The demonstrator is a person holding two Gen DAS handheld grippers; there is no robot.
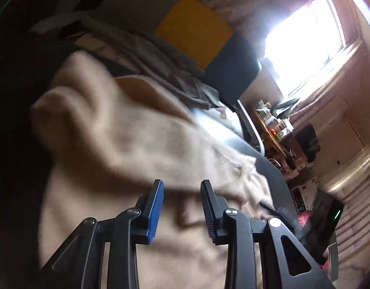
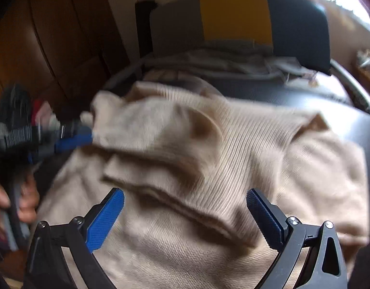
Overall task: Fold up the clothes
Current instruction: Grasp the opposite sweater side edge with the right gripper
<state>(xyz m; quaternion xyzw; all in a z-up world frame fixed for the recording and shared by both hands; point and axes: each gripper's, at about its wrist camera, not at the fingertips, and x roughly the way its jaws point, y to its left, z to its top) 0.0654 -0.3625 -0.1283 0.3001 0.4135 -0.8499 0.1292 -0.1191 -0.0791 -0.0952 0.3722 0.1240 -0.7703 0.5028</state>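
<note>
Both grippers — left gripper [image 1: 182, 193] fingers parted, right gripper [image 2: 185, 201] fingers wide apart — hover over a rumpled beige sweater [image 2: 209, 149].

Motion blur smears the sweater [image 2: 197, 149] in both views. In the right view the left tongs [image 2: 88, 138] are a streaked blur at the sweater's edge; whether they grip it cannot be told. The hand [image 2: 16, 204] behind them is cut by the edge. Clutter [image 1: 279, 130] beyond the bench is too small to identify.
</note>
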